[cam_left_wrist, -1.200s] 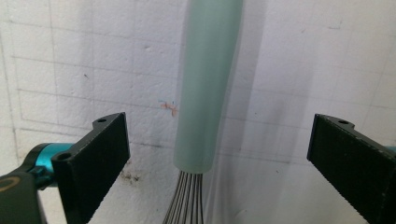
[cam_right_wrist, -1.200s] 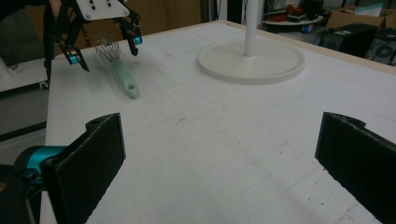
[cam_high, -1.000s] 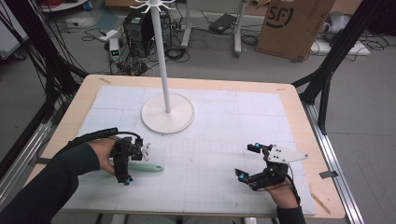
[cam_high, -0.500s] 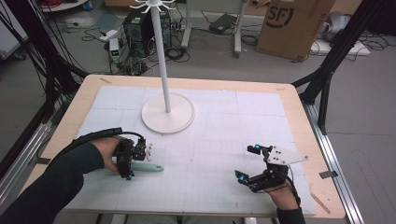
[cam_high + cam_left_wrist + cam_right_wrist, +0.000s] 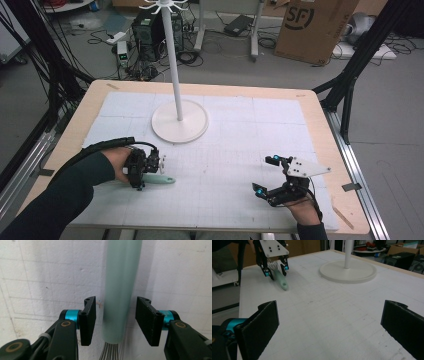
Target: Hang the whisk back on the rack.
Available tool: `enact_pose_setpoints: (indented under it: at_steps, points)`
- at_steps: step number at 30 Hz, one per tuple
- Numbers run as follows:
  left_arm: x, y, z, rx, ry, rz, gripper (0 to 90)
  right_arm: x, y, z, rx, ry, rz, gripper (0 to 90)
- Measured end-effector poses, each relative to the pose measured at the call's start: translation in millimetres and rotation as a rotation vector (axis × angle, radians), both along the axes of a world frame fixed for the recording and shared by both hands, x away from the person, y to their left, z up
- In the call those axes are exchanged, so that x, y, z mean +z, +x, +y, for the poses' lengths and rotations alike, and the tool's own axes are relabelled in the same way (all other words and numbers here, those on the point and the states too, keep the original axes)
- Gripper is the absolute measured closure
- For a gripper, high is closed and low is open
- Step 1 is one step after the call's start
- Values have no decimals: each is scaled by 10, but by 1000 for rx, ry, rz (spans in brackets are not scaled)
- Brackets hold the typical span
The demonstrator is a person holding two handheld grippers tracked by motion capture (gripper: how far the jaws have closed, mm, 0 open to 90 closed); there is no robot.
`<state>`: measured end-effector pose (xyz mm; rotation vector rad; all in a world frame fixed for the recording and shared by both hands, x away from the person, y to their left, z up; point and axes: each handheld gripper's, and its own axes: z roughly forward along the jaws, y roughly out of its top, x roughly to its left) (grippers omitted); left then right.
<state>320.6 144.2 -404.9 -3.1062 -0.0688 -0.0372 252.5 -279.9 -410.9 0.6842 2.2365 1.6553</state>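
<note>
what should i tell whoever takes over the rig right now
Left gripper: jaws have just been closing around the mint-green whisk handle, pads not yet touching it.
Right gripper: open, nothing between its jaws, near the table's right front.
Whisk lies flat on the white mat, in front of the white stand.
Done: left gripper lined up over the handle.
Left: close, lift.

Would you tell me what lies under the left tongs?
A whisk's mint-green handle lies on the white mat between the closing left tongs; its wires are mostly hidden.
</note>
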Motion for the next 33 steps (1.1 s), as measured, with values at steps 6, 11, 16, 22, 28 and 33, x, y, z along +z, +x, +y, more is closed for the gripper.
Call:
enact_pose_setpoints:
  at_steps: [6, 11, 16, 22, 28, 33]
  points:
    - [-15, 18, -2, 8, 2, 5, 540, 3, -7, -6, 5, 2, -3, 5]
    - [-31, 24, -16, 6, 8, 17, 558, 1, -11, -4, 3, 1, 1, 5]
    - [-51, 29, -31, 4, 13, 27, 612, 3, -20, -6, 3, 0, 6, 4]
    - [-51, 30, -35, -1, 10, 30, 649, 0, -24, -8, 2, 0, 8, 5]
    - [-53, 42, -35, -1, 9, 39, 674, -1, -23, -16, 3, 0, -2, 5]
    - [-51, 33, -42, -21, 13, 36, 689, 0, -26, -20, -1, -2, -2, 5]
